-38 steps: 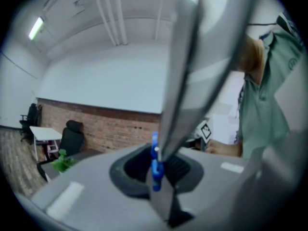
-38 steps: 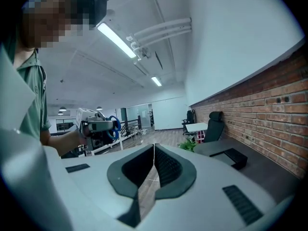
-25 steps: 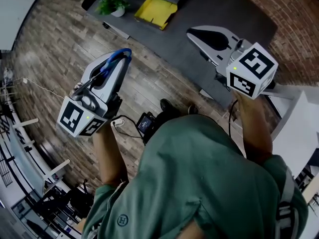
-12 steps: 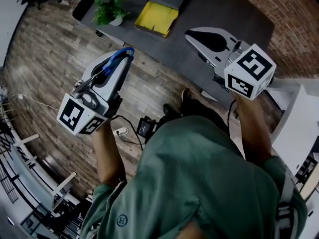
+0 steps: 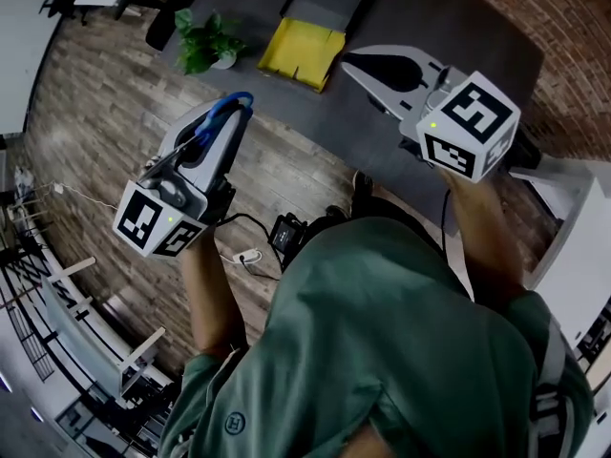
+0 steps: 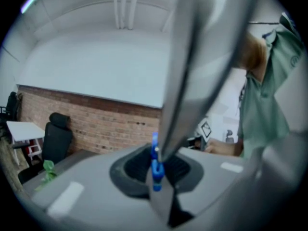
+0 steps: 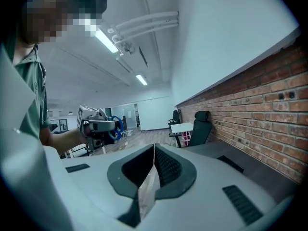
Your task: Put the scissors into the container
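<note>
Okay, my left gripper [image 5: 235,111] is clamped on the scissors [image 6: 188,81]: the blue handle is pinched between the jaws and the long grey blades run back toward the camera, raised over the wooden floor [image 5: 105,113], well apart from the yellow tray [image 5: 301,46] on the dark table [image 5: 430,8]. My right gripper [image 7: 154,149] is closed, with nothing in it. Compared with a second ago, the table, tray and potted plant [image 5: 205,41] have slid lower in the head view, and the right gripper now reaches over the table beside the tray. My green shirt [image 5: 382,351] carries a small round emblem, too small to read.
</note>
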A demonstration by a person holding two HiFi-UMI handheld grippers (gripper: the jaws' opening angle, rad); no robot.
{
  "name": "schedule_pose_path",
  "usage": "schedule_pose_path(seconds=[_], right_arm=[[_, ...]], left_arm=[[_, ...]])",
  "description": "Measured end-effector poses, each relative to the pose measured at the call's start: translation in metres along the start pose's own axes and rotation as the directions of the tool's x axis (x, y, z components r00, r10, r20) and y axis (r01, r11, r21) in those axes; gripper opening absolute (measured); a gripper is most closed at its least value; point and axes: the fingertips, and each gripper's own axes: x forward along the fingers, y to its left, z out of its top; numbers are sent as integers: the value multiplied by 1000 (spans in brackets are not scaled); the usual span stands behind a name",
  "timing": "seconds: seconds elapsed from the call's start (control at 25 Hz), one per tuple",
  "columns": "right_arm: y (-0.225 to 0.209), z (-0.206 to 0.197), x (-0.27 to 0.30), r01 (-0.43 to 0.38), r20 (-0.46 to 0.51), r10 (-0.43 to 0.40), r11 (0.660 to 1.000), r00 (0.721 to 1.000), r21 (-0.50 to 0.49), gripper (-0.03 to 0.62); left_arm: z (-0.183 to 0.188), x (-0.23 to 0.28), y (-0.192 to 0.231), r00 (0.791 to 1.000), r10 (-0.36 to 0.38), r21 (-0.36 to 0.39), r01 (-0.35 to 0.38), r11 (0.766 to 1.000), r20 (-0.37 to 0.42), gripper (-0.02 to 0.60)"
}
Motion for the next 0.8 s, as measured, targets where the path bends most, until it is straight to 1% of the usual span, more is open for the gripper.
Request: schedule_pose_path(seconds=[0.16, 0.44, 0.8], right_arm=[[-20, -6, 2, -18, -5, 18, 1000, 1000, 11, 8], [-46, -21, 8, -12, -28, 13, 999, 1000, 49, 8], [-74, -30, 21, 40, -53, -36, 996, 998, 81, 8]], left_arm=[[-7, 26, 8, 1000, 3, -9, -3, 1000, -19, 41], [-27, 56, 27, 998, -17, -51, 14, 999, -59, 41], [-52, 89, 59, 990, -86, -92, 76, 993, -110, 41]])
